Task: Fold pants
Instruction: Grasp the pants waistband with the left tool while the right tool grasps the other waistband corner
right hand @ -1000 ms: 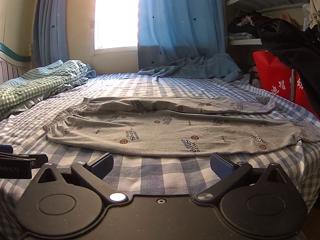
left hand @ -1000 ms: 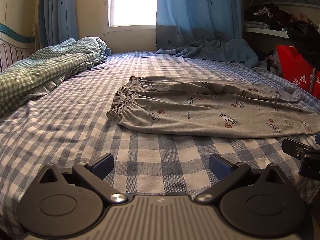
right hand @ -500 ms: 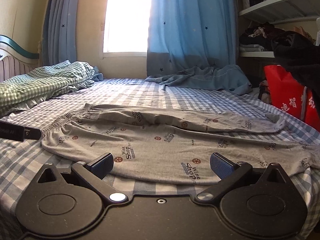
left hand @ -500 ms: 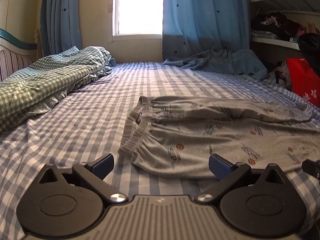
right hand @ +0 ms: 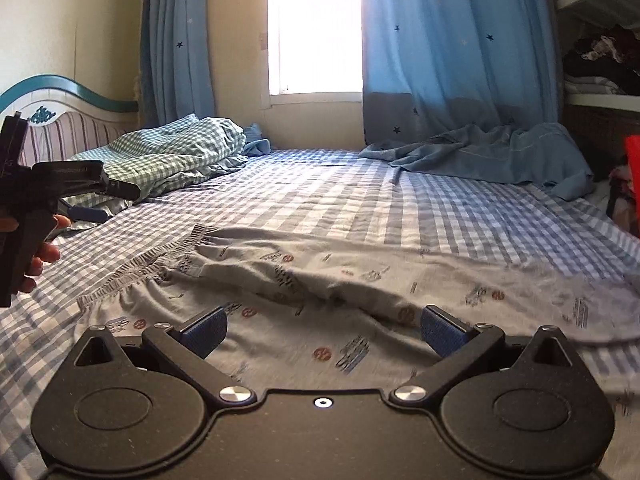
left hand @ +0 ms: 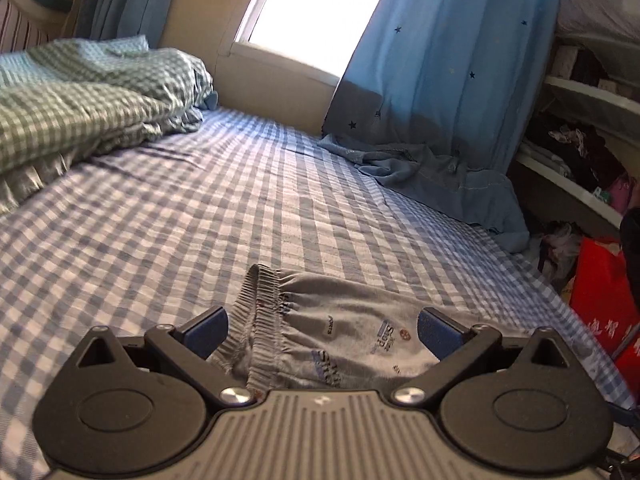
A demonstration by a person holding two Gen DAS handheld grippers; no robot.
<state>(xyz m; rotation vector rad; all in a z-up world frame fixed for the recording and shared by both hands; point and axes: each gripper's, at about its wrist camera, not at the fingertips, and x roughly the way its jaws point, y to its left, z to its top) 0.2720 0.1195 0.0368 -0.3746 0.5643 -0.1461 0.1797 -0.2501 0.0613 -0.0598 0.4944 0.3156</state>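
Observation:
Grey printed pants (right hand: 360, 284) lie flat across the blue checked bed, waistband to the left, legs running off to the right. In the left wrist view the elastic waistband (left hand: 256, 312) sits between the wide-apart blue pads of my left gripper (left hand: 322, 330), which is open just over it. My right gripper (right hand: 324, 330) hovers open over the middle of the near pant leg, nothing between its pads. The left gripper (right hand: 80, 196), held by a hand, shows at the left edge of the right wrist view.
A rumpled green checked quilt (left hand: 80, 108) lies at the head of the bed on the left. A blue curtain end (right hand: 492, 152) is heaped at the far right of the mattress. Shelves with clothes (left hand: 580, 152) and a red bag (left hand: 604, 300) stand past the right bed edge.
Both grippers have moved forward over the pants. The left one has closed in on the waistband and tilted; the right one now sits over the near leg. Both stay open.

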